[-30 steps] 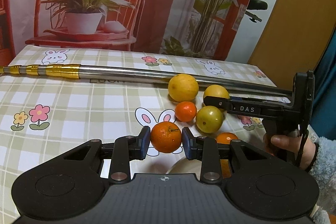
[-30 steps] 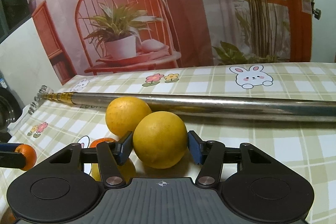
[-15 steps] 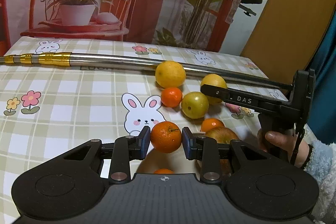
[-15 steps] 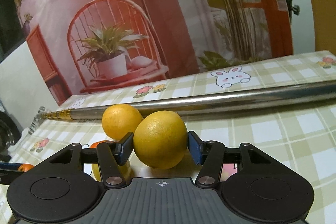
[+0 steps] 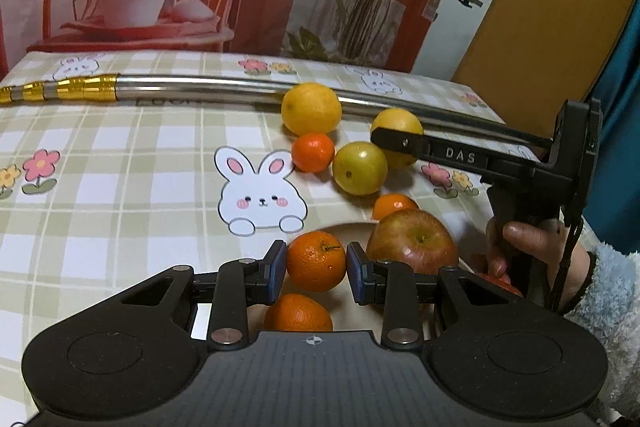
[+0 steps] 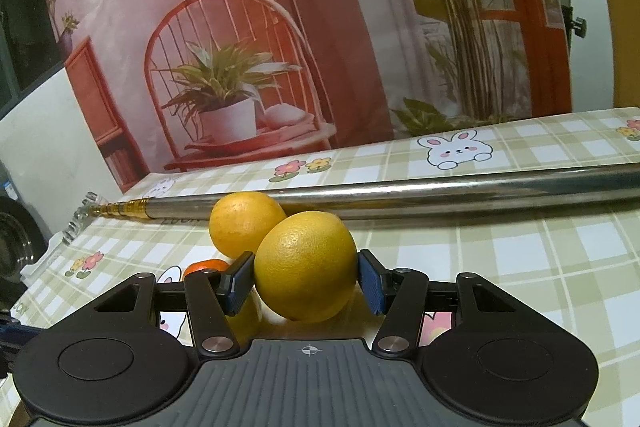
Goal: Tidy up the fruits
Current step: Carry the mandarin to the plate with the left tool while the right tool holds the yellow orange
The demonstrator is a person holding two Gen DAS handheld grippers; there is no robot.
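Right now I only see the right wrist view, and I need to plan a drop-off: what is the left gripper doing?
Observer: The left gripper is shut on a small orange, over a pale plate.
Operator: Is there anything on that plate where the yellow citrus in my right gripper would go?
Observer: Yes, a red apple fills its right side.
Operator: Anything else there?
Observer: A second orange lies on the plate just below the left gripper.
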